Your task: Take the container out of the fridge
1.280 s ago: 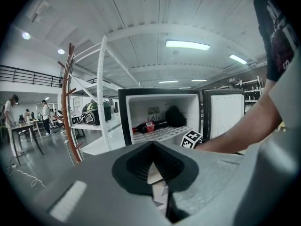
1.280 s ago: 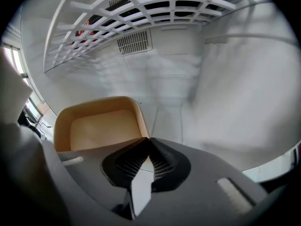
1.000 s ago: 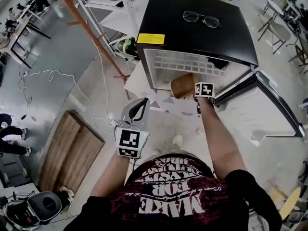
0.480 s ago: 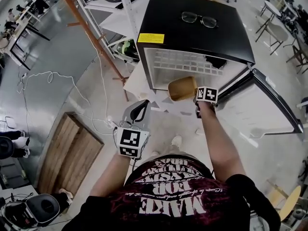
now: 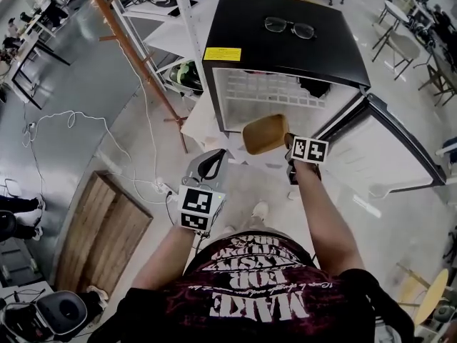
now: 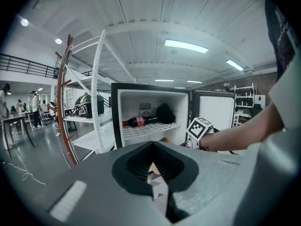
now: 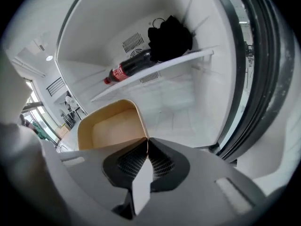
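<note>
A tan, open-topped container (image 5: pixel 265 134) hangs in the air just in front of the open fridge (image 5: pixel 285 48), clear of its shelf. My right gripper (image 5: pixel 286 142) is shut on the container's near rim; in the right gripper view the thin wall (image 7: pixel 111 126) runs straight into the closed jaws (image 7: pixel 146 141). My left gripper (image 5: pixel 211 161) is low and to the left of the fridge, over the floor. Its jaws (image 6: pixel 153 165) are shut with nothing held.
The fridge door (image 5: pixel 375 156) stands swung open to the right. A cola bottle (image 7: pixel 134 66) and a black bag (image 7: pixel 169 39) lie on the wire shelf. Glasses (image 5: pixel 288 27) rest on the fridge top. A white rack (image 5: pixel 168 20), an orange pole (image 5: pixel 136 56) and cables (image 5: pixel 86 120) are at the left.
My right gripper has lifted the container up and away from the fridge opening, towards the left. The left gripper has hardly shifted.
</note>
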The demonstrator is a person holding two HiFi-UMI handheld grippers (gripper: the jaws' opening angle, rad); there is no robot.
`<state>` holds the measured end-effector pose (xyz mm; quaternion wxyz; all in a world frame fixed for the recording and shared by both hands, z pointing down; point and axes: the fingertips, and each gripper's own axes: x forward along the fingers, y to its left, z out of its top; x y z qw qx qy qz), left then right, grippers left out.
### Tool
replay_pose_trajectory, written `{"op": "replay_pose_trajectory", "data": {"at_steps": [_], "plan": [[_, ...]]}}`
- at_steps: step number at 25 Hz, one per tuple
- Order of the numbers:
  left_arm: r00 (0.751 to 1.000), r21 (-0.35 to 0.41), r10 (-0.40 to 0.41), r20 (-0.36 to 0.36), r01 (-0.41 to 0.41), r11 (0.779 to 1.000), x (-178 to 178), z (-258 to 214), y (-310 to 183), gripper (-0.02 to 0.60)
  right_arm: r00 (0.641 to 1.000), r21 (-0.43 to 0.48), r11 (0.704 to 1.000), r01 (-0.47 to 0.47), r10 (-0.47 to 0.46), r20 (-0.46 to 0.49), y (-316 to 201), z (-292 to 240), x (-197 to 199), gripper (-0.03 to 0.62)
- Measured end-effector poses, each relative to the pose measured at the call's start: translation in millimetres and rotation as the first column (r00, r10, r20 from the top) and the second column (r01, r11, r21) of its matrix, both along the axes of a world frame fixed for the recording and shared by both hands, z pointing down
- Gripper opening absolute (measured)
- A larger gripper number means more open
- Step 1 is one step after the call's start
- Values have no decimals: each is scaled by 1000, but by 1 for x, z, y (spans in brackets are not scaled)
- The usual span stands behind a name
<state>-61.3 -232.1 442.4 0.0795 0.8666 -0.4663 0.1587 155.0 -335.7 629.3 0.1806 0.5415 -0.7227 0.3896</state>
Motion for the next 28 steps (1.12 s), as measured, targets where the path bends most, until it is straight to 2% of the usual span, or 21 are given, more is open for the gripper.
{"op": "replay_pose_trajectory", "data": {"at_steps": [7, 9, 15, 19, 28], "plan": [[999, 14, 20, -38, -19, 1000, 1, -9, 11, 3, 998, 99, 995, 13, -19, 59, 23, -54, -21, 37], [999, 15, 25, -42, -25, 1000, 1, -10, 14, 29, 998, 131, 991, 12, -21, 66, 28, -68, -24, 37], [998, -4, 30, -50, -30, 1000, 0, -6, 22, 60, 993, 208, 978, 10, -35, 114, 47, -110, -37, 37], [996, -36, 50, -80, -53, 998, 7, -6, 26, 91, 989, 252, 968, 13, -50, 142, 58, -132, -45, 37], [993, -71, 67, -100, -74, 995, 16, -4, 39, 129, 987, 317, 949, 0, -50, 151, 89, -165, -50, 37]]}}
